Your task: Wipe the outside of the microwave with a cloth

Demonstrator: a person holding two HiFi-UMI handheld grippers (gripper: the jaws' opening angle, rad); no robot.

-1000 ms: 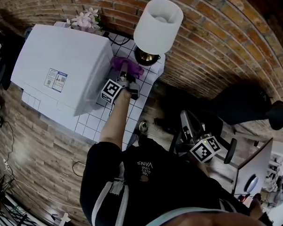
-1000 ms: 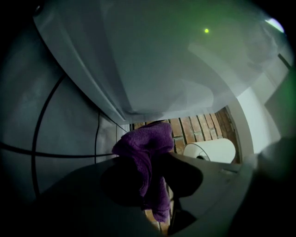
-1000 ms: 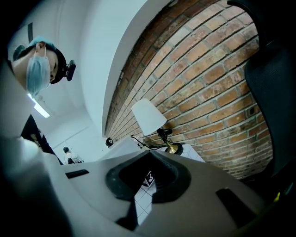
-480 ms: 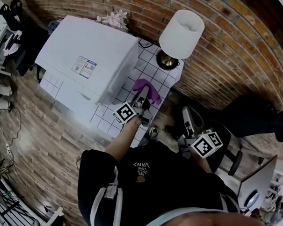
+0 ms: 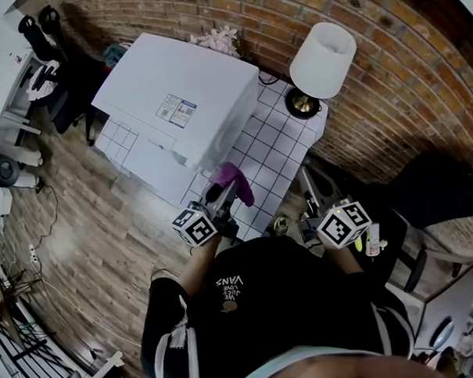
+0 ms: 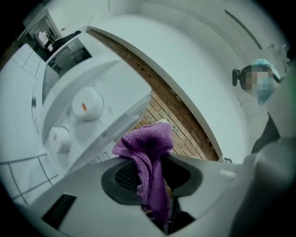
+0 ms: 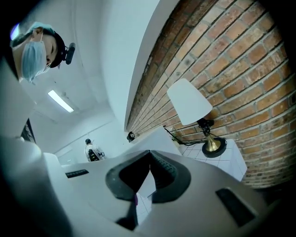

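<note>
One cloth (image 5: 234, 179) hangs from the left claw (image 5: 223, 197) beside the microwave (image 5: 177, 85).

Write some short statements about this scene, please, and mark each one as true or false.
1. The left tongs grip a purple cloth. True.
2. The cloth is lying on top of the microwave. False: it is held beside the microwave, over the tiled table.
3. The right tongs are closed with nothing between them. True.
4. The lamp has a black shade. False: the shade is white.
</note>
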